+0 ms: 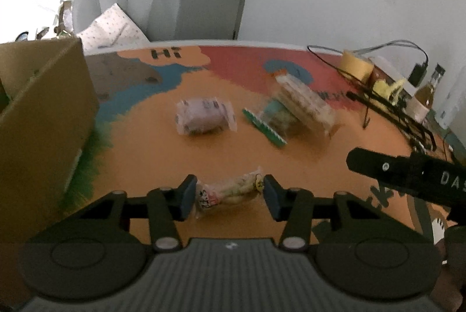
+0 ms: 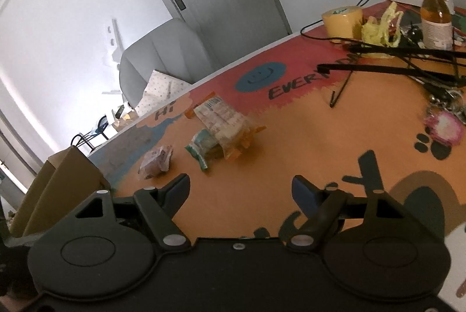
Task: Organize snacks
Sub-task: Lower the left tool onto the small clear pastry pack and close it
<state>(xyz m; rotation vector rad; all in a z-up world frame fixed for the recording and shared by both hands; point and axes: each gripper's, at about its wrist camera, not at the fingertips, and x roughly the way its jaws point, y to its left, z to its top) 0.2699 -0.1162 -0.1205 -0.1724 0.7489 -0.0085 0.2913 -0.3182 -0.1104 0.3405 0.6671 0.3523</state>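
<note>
My left gripper point(image 1: 230, 195) is open, its pads on either side of a small pale yellow snack packet point(image 1: 230, 192) that lies on the orange table mat; I see no squeeze on it. A pinkish wrapped snack point(image 1: 204, 116) lies further out, also in the right wrist view point(image 2: 154, 163). A green-edged packet point(image 1: 271, 122) and a clear cracker pack point(image 1: 305, 105) lean together to the right, also seen in the right wrist view point(image 2: 204, 149) point(image 2: 224, 119). A cardboard box point(image 1: 43, 114) stands at the left. My right gripper point(image 2: 241, 195) is open and empty above the mat.
A yellow tape roll point(image 2: 343, 20), a glass bottle point(image 2: 437, 17), crumpled yellow plastic point(image 2: 378, 26), black cables and rods point(image 2: 407, 61) and a pink keyring charm point(image 2: 445, 128) crowd the right side. A grey chair point(image 2: 163, 55) stands beyond the table's far edge.
</note>
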